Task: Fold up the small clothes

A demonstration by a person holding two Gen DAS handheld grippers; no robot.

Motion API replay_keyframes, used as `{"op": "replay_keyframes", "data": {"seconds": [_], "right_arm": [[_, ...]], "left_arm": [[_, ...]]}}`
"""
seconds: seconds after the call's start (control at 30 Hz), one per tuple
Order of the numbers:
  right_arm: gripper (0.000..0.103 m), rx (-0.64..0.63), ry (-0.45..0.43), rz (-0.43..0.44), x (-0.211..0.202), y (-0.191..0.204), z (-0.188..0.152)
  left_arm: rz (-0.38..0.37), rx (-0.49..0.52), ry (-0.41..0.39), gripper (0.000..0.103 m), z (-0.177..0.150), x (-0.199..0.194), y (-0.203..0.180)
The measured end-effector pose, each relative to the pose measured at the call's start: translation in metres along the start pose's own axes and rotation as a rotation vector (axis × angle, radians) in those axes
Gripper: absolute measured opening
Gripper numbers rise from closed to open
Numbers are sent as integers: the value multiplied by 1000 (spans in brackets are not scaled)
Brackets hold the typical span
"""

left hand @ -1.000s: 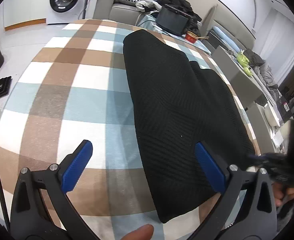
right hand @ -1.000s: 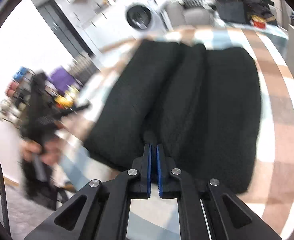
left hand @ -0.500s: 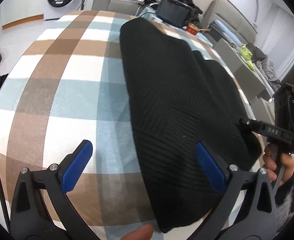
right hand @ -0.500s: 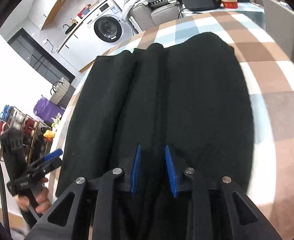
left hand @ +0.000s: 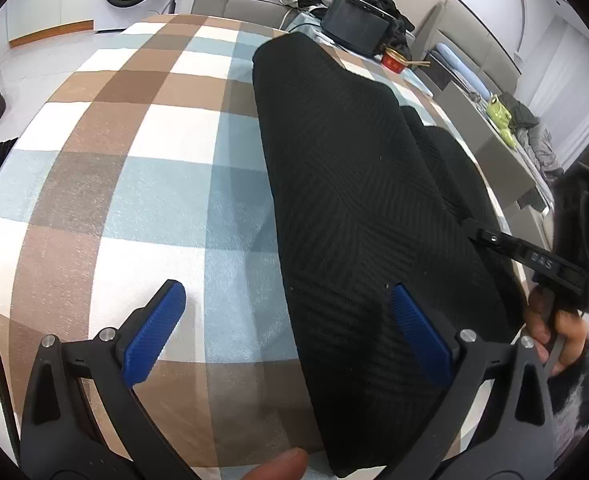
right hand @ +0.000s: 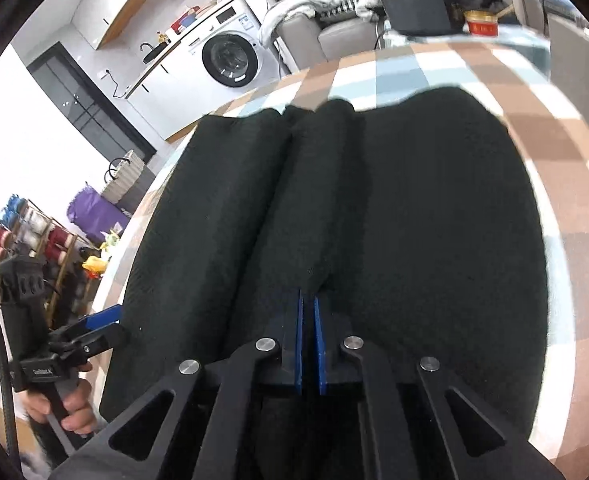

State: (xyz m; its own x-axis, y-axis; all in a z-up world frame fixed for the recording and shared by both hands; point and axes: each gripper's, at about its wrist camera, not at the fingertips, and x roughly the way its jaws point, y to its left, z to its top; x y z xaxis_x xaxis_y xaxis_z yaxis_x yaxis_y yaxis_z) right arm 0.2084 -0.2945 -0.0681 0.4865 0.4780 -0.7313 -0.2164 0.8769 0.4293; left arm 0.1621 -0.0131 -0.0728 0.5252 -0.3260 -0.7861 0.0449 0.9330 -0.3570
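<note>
Pinching a raised fold of the black ribbed knit garment (right hand: 434, 220) on the brown, blue and white checked tablecloth (left hand: 134, 168), the right gripper (right hand: 308, 320) is nearly closed, while the left gripper (left hand: 286, 334) hovers spread wide over the garment's near edge.

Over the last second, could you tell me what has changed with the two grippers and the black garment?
The right gripper, shut a second ago and apart half a second ago, has closed again, pinching a ridge of the black garment near its close edge. The left gripper stays wide open, straddling the garment's left edge, holding nothing. The garment stays folded lengthwise on the checked cloth.
</note>
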Motion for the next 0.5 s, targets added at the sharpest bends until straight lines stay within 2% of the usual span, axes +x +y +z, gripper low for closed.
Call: {"op": "replay_keyframes", "data": {"seconds": [0.1,0.23,0.3,0.37,0.43,0.5], "right_arm": [[4,-63,-83,-17,-34,18,10],[4,-117,-156,-155,-77,21,11],[4,-77,-146,-219,-77,2,8],[4,-10,-82,-267,-60,-24,2],[4,23,-43,-266,-46,-38,-3],[4,33,-41,-262,-44,-42,-6]], "left_arm": [[-54,-41,-20,102,5,-7,5],[-39,-41,-51,102,9,-13,5],[-26,-26,-47,102,11,-8,1],[-25,-19,-29,102,11,-2,-2],[-28,-4,-15,102,9,2,-8],[-27,15,-9,102,8,4,-13]]}}
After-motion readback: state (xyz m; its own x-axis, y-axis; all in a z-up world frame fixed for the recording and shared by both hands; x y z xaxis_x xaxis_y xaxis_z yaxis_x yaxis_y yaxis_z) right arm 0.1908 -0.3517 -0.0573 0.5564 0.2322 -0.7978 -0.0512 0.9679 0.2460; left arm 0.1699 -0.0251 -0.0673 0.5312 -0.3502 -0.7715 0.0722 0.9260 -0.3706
